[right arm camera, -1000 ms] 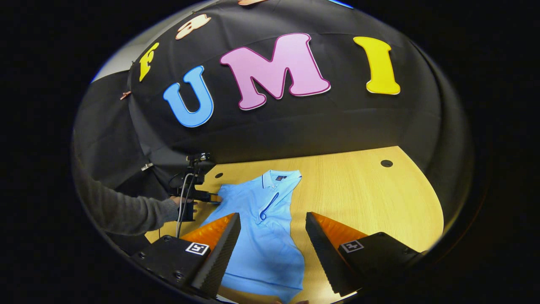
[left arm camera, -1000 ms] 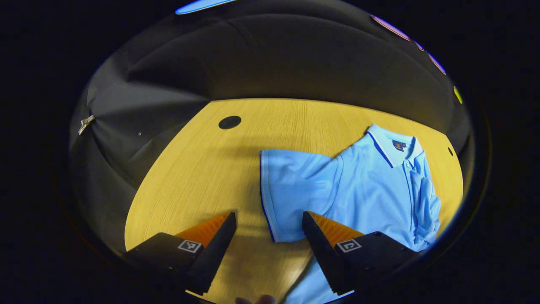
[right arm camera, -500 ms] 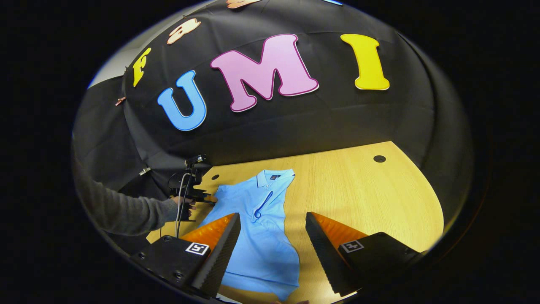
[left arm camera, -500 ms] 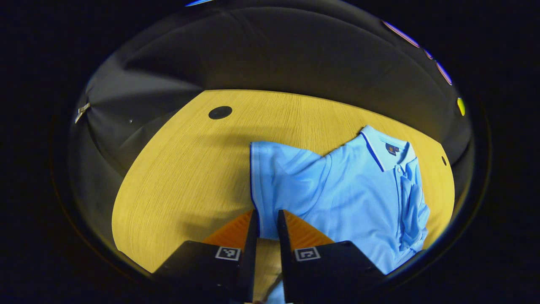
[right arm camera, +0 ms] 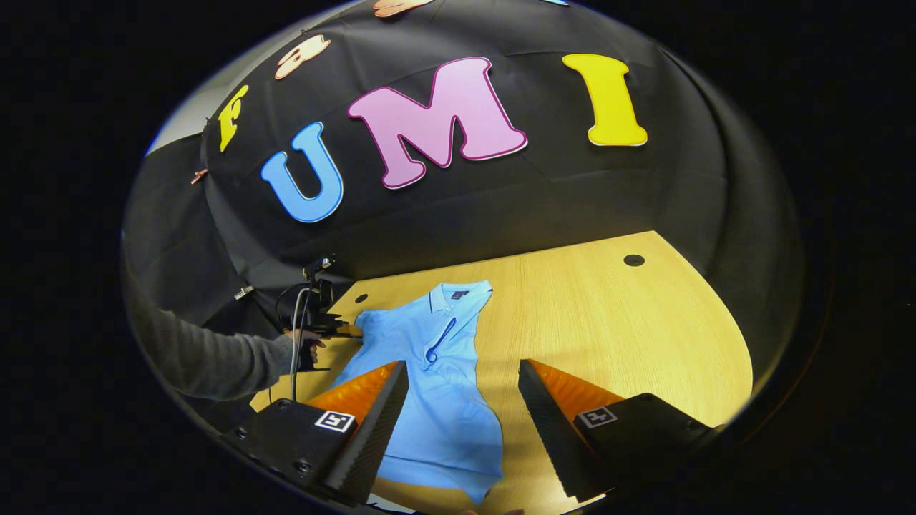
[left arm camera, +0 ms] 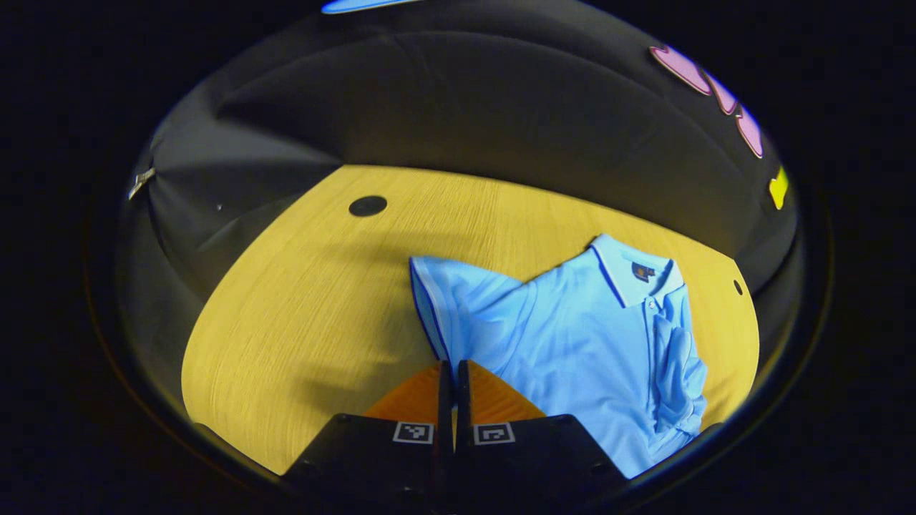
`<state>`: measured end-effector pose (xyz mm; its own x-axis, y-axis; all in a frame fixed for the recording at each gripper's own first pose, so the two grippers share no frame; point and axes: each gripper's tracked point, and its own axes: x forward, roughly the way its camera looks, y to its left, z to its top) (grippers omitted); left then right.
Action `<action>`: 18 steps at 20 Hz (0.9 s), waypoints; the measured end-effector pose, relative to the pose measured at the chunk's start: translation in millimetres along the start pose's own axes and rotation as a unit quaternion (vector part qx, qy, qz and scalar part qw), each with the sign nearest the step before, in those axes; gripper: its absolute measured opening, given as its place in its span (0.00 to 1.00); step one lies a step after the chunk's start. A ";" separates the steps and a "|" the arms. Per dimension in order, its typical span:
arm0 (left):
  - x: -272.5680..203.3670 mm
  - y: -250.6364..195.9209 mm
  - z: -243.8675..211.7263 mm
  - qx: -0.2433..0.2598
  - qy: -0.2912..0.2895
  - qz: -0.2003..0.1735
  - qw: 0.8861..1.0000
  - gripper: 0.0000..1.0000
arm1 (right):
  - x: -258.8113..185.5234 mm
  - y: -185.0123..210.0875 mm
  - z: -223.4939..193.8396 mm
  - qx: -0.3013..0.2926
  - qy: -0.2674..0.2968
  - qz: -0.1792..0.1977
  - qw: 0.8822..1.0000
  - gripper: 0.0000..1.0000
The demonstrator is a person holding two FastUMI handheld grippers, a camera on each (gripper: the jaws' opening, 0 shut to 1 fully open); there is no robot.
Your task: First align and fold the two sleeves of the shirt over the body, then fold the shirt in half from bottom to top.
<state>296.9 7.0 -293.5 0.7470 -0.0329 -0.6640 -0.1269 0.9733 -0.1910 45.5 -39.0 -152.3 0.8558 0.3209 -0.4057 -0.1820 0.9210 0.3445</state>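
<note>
Left gripper (left arm camera: 452, 372) pinched tight on sleeve (left arm camera: 458, 307) hem of light blue polo shirt (left arm camera: 594, 336), lying on wooden table (left arm camera: 300, 300). Right gripper (right arm camera: 463, 379) spread wide, hovering over shirt's lower body. Dark-trimmed collar (left arm camera: 630, 268), other sleeve already folded across front; small neck label, unreadable.

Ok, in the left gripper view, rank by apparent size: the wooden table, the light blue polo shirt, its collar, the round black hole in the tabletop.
1. Wooden table
2. Light blue polo shirt
3. Collar
4. Round black hole, though it lies farther from the camera than the collar.
</note>
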 end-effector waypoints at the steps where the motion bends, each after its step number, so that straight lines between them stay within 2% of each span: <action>1: -5.5 -6.4 5.0 0.004 -0.010 -0.005 1.000 0.06 | -0.8 -0.2 -0.1 0.001 0.000 -0.001 1.000 0.96; 6: -34.9 -52.2 17.8 0.048 -0.054 -0.049 0.996 0.06 | -2.4 0.7 -2.3 0.007 0.001 0.001 1.000 0.96; 11: -66.4 -117.5 5.9 0.142 -0.081 -0.095 0.982 0.06 | -6.5 -2.1 -7.0 0.009 0.004 -0.002 1.000 0.96; 14: -74.3 -155.9 -15.4 0.223 -0.091 -0.106 0.965 0.06 | -8.9 -5.7 -10.0 0.013 0.007 -0.008 1.000 0.96; 18: -78.1 -205.3 -51.0 0.329 -0.087 -0.125 0.932 0.06 | -14.4 -15.3 -13.2 0.021 0.009 -0.018 1.000 0.96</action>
<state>231.3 -201.8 -239.3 0.8017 -0.2953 -0.5197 0.4498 0.8706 0.1993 29.6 -54.8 -162.9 0.8528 0.2917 -0.4332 -0.1305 0.9222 0.3639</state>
